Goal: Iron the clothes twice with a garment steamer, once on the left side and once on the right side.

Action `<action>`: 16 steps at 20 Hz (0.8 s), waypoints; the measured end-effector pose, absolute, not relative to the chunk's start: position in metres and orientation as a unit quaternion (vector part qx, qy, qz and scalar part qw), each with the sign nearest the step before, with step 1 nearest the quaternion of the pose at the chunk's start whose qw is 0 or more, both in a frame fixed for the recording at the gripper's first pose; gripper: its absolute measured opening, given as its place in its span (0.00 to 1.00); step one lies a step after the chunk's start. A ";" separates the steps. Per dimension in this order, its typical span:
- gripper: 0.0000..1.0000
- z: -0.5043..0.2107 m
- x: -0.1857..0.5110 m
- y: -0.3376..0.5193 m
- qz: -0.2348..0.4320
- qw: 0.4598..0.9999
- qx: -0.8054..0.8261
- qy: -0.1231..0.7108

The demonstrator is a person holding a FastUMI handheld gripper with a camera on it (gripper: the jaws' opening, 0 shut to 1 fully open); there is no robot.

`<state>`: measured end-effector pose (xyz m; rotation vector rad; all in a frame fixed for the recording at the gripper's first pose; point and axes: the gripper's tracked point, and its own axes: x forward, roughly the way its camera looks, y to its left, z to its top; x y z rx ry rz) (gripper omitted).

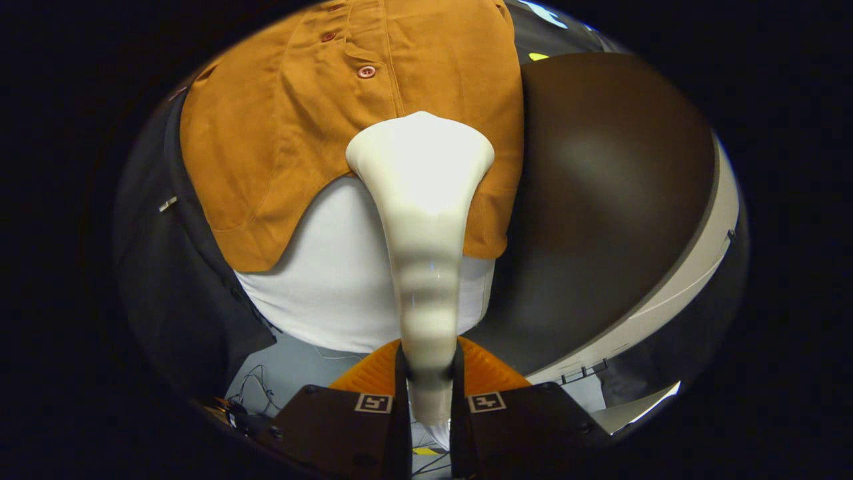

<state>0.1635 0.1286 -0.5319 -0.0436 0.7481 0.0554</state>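
Gripper (430, 393) clamped tight on the white garment steamer (423, 220), both fingers pressing its handle; steamer head at twelve o'clock, against the orange shirt's (346, 127) lower right hem

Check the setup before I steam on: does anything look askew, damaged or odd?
Nothing stands out. The gripper is shut on the white steamer, its head against the orange shirt, which hangs over a white cloth.
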 end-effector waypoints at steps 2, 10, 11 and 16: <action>0.26 -0.533 0.152 0.128 0.027 0.931 -0.023 0.363; 0.26 -0.477 0.106 0.136 0.048 0.941 -0.022 0.335; 0.26 -0.463 0.100 0.139 0.051 0.943 -0.021 0.328; 0.26 -0.384 0.082 0.166 0.071 0.958 -0.022 0.276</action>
